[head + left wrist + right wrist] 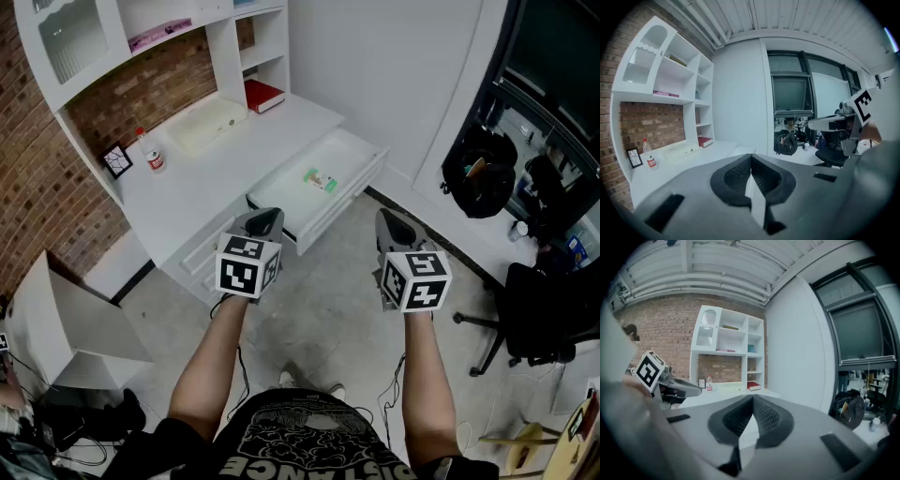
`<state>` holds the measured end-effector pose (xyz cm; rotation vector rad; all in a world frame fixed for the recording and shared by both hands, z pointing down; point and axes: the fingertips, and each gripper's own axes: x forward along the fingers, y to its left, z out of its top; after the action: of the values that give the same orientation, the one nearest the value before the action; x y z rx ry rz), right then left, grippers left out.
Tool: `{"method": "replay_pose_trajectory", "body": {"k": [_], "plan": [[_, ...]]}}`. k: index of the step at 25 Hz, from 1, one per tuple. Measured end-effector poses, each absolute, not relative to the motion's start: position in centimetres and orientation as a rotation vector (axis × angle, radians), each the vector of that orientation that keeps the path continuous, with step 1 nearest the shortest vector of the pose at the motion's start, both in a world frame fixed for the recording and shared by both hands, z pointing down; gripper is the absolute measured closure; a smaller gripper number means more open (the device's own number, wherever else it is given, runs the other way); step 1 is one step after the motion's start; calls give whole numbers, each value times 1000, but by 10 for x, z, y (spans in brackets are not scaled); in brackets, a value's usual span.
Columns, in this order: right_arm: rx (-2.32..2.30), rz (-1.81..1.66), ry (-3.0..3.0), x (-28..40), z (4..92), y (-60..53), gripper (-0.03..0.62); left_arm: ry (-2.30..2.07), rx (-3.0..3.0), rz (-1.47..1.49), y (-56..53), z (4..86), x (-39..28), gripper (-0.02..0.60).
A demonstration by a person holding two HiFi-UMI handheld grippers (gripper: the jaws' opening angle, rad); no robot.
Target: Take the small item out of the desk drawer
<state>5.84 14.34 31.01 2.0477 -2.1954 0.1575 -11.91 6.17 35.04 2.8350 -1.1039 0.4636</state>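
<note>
Ahead of you the white desk [211, 155] has its drawer [352, 159] open. Your left hand-held gripper [267, 218] and right hand-held gripper [390, 221] are both closed and empty. The small green item [321, 179] lies in the drawer, ahead between them, slightly nearer the left, its long axis running along the drawer.

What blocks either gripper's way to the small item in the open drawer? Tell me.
Nothing visible does. The drawer stands open, the small item lies uncovered inside, and only open space separates it from the left gripper and right gripper, both shut.
</note>
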Motion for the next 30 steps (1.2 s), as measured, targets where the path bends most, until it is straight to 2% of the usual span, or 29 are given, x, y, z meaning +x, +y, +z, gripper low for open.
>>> {"method": "replay_pose_trajectory", "body": {"k": [6,10,17,30], "plan": [[2064,183,-2156,39,317,132,586,-1055,2847,459,51,351,-131,575],[2044,201,-2143,25,320,122,558,-1011,2866,463,42,354,-136,575],[2017,203,-2118,10,328,105,447,-997,2860,433,25,357,-149,574],[1922,218,-2172,27,341,60,343,-1056,2833,436,-14,366,-132,574]]}}
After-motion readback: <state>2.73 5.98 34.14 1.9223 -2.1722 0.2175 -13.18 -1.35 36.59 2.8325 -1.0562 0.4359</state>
